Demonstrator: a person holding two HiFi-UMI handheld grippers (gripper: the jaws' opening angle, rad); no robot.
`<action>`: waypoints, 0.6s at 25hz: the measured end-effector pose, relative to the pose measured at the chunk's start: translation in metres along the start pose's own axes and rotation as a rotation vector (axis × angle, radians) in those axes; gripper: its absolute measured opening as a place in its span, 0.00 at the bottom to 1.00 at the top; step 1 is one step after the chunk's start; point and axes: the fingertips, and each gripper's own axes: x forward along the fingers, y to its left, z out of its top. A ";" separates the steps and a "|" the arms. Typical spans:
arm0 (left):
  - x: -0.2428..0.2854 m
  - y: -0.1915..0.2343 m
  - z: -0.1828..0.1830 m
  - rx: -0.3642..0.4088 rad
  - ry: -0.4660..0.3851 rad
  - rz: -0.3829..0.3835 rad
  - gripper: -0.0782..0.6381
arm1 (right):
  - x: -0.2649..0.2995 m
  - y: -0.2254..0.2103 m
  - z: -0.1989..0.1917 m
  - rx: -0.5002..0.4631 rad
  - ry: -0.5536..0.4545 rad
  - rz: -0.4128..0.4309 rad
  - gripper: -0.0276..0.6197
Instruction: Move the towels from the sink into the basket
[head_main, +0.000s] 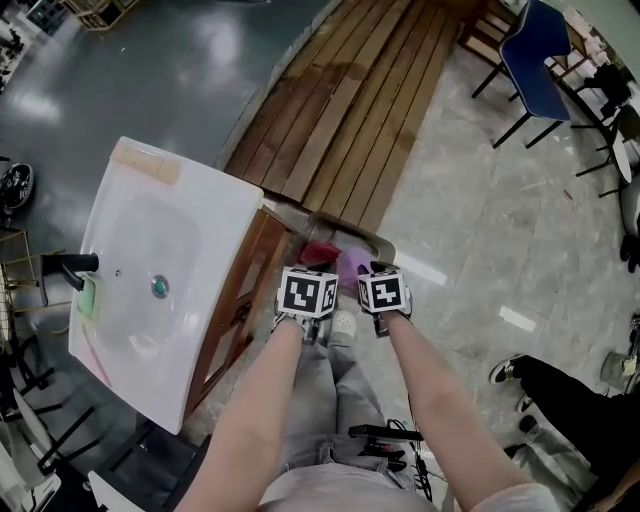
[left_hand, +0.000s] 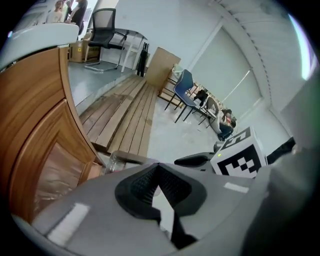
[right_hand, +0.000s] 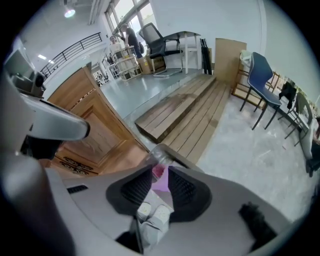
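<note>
Two tools: hovering above basket (head_main: 385, 247), likely for dropping towels (head_main: 322, 252) in.
Left tool (left_hand: 159, 169): closed, gripping nothing.
Right tool (right_hand: 160, 170): open, gripping nothing.
Towels: lying in basket; sink (head_main: 140, 250) showing none.

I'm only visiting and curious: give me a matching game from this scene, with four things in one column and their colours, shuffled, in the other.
Things:
1. sink
2. chair
3. wooden boards
4. towels in the basket

Colours:
A. blue
B. pink and purple
C. white
D. brown

Pairs: 1-C, 2-A, 3-D, 4-B.
</note>
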 end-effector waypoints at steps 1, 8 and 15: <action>0.000 0.000 0.001 0.007 -0.001 0.001 0.12 | -0.001 -0.001 0.001 0.000 -0.001 -0.002 0.21; -0.009 0.006 -0.005 -0.010 -0.005 0.023 0.12 | -0.012 -0.004 0.000 -0.001 -0.002 -0.002 0.21; -0.025 -0.002 -0.005 -0.029 -0.049 0.019 0.12 | -0.034 0.021 -0.005 -0.056 0.023 0.137 0.07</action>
